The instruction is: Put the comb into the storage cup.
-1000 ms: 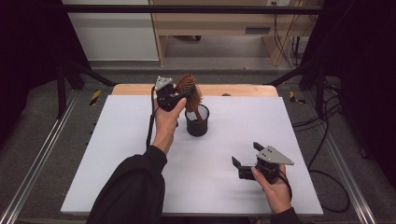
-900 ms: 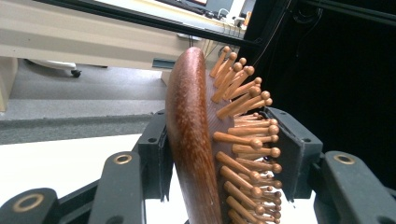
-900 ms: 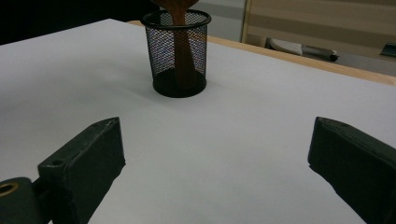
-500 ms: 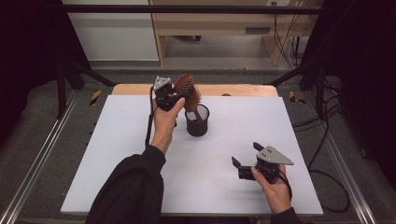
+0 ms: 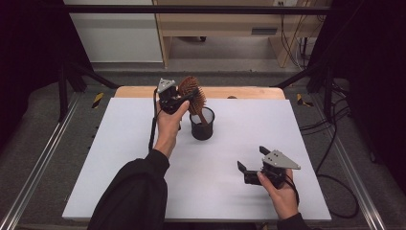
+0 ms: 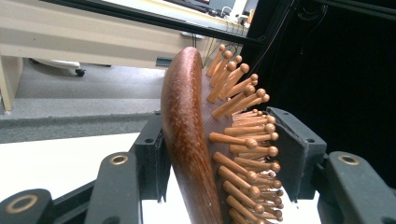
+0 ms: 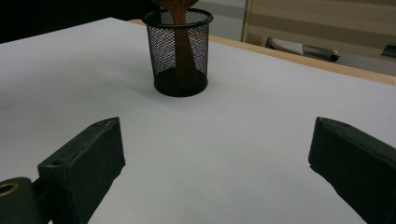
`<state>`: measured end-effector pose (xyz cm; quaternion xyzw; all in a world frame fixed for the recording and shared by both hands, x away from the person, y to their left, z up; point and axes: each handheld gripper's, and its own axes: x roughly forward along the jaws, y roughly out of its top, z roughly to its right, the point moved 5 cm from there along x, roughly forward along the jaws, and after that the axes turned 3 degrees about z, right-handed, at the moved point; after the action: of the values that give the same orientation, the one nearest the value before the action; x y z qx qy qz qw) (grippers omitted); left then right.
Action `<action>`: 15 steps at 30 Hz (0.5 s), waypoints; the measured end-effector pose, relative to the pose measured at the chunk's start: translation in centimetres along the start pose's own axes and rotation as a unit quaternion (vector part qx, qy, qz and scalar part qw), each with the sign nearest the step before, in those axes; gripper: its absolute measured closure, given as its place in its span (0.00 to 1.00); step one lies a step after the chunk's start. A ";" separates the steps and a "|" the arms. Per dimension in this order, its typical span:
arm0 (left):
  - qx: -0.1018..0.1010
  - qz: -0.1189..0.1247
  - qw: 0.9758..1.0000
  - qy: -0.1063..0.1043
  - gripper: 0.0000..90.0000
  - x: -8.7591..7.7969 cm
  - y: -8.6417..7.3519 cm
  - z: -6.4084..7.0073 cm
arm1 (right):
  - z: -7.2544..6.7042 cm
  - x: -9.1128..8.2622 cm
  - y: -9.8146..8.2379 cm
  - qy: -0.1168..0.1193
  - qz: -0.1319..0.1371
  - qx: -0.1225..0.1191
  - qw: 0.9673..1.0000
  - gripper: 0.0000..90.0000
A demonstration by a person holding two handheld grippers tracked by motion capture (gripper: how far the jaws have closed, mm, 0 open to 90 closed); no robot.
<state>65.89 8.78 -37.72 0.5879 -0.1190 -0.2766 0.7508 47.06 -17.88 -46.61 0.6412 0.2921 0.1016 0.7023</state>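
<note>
Above mesh cup (image 5: 202, 125) | hairbrush (image 5: 193, 92): reddish-brown wood; round-tipped wooden pins

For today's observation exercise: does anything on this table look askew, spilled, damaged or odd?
Nothing is spilled or damaged. The wooden hairbrush stands handle-down in the black mesh cup, leaning, its head between the jaws of the left gripper. The right gripper waits open over the white table.

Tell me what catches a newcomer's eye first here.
The wooden hairbrush, standing handle-down in the black mesh cup at the far middle of the white table, its head between the left gripper jaws. The right gripper rests open at the near right.
</note>
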 end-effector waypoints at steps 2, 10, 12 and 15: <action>-0.002 0.000 1.000 0.001 0.49 0.0 0.0 -0.1 | 0.0 0.0 0.0 0.000 0.000 0.000 1.000 0.04; -0.007 -0.004 1.000 0.005 0.48 0.0 -0.1 -0.7 | 0.0 0.1 0.0 0.000 -0.001 -0.002 1.000 0.04; -0.006 -0.005 1.000 0.005 0.47 0.0 -0.1 -0.7 | -0.1 0.1 -0.1 0.001 -0.002 -0.001 1.000 0.04; -0.007 -0.005 1.000 0.005 0.47 0.0 -0.1 -0.8 | -0.1 0.1 -0.1 0.001 -0.002 -0.002 1.000 0.04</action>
<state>66.23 9.44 -38.08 0.5843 -0.1102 -0.2787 0.7542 47.09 -17.79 -46.69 0.6394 0.2938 0.1010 0.7033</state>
